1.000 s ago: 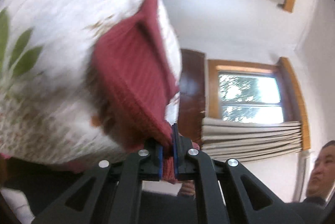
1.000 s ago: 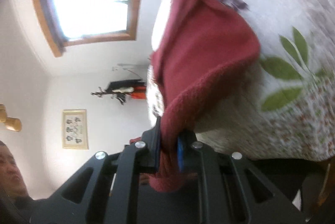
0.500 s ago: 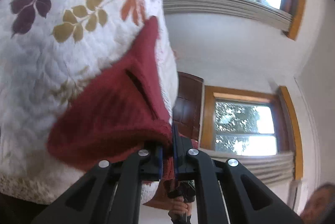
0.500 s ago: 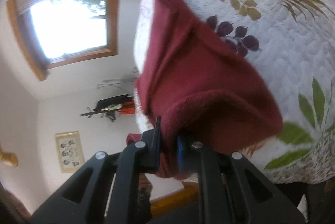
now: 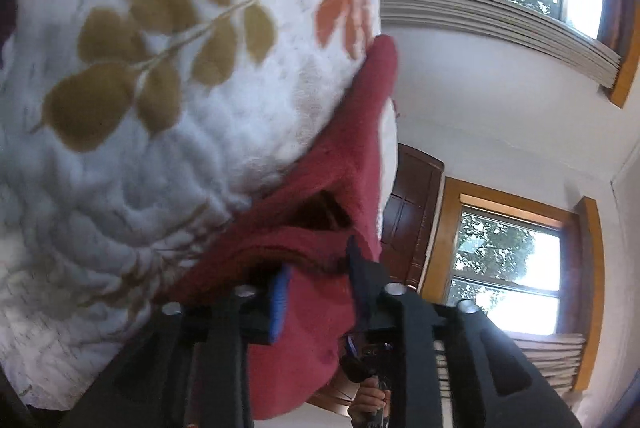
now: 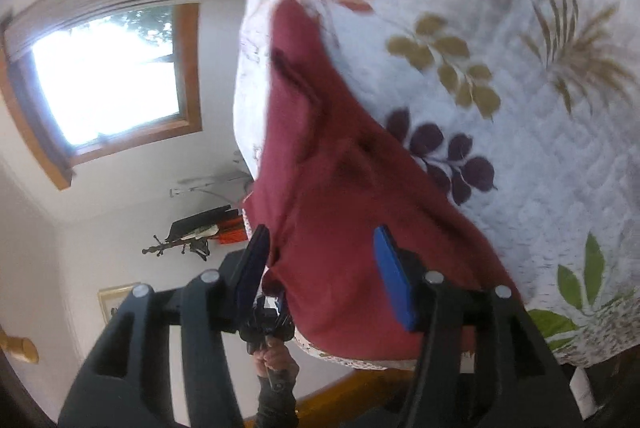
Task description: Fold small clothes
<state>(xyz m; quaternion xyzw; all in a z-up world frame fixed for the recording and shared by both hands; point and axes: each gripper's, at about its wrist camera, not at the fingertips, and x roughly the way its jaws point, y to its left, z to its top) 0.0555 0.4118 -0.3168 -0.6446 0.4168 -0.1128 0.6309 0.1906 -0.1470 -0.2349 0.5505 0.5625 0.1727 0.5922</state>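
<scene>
Change: half a second earlier both grippers had pinched the garment's edge; by this moment both had spread their fingers and let the cloth go.
Garment: the dark red fleecy small garment (image 6: 360, 212) lay on the quilt, doubled over, with a dark opening showing in its folded edge in the left wrist view (image 5: 320, 228); its near edge reached the quilt's border.
Left gripper: the left gripper (image 5: 320, 284) had its fingers apart, the blue-padded finger (image 5: 279, 304) and the dark one on either side of red cloth, not clamping it.
Right gripper: the right gripper (image 6: 320, 260) stood wide open, its blue pads (image 6: 394, 284) parted, with the garment's near edge in the gap between them.
Surface: the white quilted bedspread with printed leaves in olive, orange, purple and green (image 6: 540, 116) lay under the garment.
Surroundings: wood-framed windows (image 5: 508, 268) and a dark wooden door (image 5: 412, 212) stood in white walls; a person's hand (image 6: 276, 360) gripped the other tool's handle below.
</scene>
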